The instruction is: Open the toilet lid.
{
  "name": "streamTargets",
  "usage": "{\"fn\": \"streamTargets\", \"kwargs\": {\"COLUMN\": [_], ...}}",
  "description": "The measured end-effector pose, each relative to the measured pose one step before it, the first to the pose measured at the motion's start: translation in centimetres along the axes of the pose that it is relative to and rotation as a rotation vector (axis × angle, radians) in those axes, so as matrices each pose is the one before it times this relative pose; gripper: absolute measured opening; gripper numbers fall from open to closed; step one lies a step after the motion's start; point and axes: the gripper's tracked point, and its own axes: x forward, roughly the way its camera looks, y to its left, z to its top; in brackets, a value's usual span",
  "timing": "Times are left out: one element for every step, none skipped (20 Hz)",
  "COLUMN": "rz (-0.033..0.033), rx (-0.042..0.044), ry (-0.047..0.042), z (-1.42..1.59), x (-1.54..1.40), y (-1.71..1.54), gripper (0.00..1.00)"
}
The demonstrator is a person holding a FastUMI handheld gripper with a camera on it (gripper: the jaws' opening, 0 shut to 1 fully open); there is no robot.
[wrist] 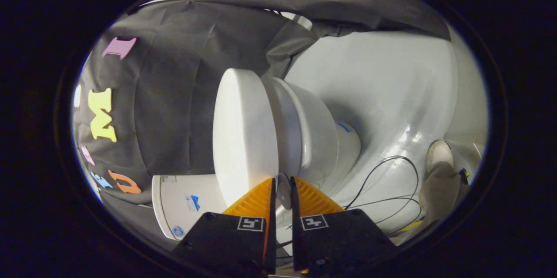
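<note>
The fingers (283,186) stand nearly closed, seemingly pinching the front rim of the toilet lid (243,134), whose broad face runs straight ahead of them, just apart from the toilet bowl (313,130).

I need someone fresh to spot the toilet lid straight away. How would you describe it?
Start at the white toilet standing against the black cloth wall. The toilet lid is the broad, smooth white slab on its cloth-wall side, its edge reaching down to the tongs, whose fingers sit nearly closed at that edge. Unlike the rounded bowl and seat behind it, it is flat and plain.
</note>
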Motion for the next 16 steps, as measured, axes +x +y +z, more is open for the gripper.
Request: {"fn": "streamTargets", "kwargs": {"rz": [0.01104,0.01387,0.01213,0.01048,0.00281,0.00106,-0.00394,-0.00394,-0.00568,-0.00379,-0.00215,0.00123,-0.00095,-0.00282,-0.00381,-0.00593], "rx": [-0.00093,-0.01024,-0.01449,-0.01729,-0.01565,-0.01094,-0.00883,-0.00877,-0.01431,-0.02051,-0.02104,-0.01505,-0.00786,-0.00710,-0.01507,-0.02069], "ry": [-0.00120,-0.00485,-0.00493,-0.00422,-0.00191,0.00100,-0.00008,0.00230,-0.00233,-0.00001,-0.00050,0.00533,0.00734,0.00336,-0.00125,-0.00292], "z": [-0.045,-0.065,-0.115,0.003,-0.067,-0.126,0.041,-0.095,0.001,-0.003,-0.113,-0.020,0.064,0.145,0.054,-0.014], "x": [-0.289,-0.325,-0.403,-0.300,-0.213,-0.184,-0.076,-0.180,-0.211,-0.170,-0.241,-0.153,-0.188,-0.176,-0.106,-0.203], "y": [0.694,0.657,0.576,0.598,0.416,0.292,0.150,0.127,0.196,0.299,0.384,0.328,0.503,0.360,0.329,0.335], "gripper": [0.18,0.17,0.17,0.17,0.17,0.17,0.18,0.17,0.17,0.17,0.17,0.17,0.18,0.17,0.17,0.17]}}
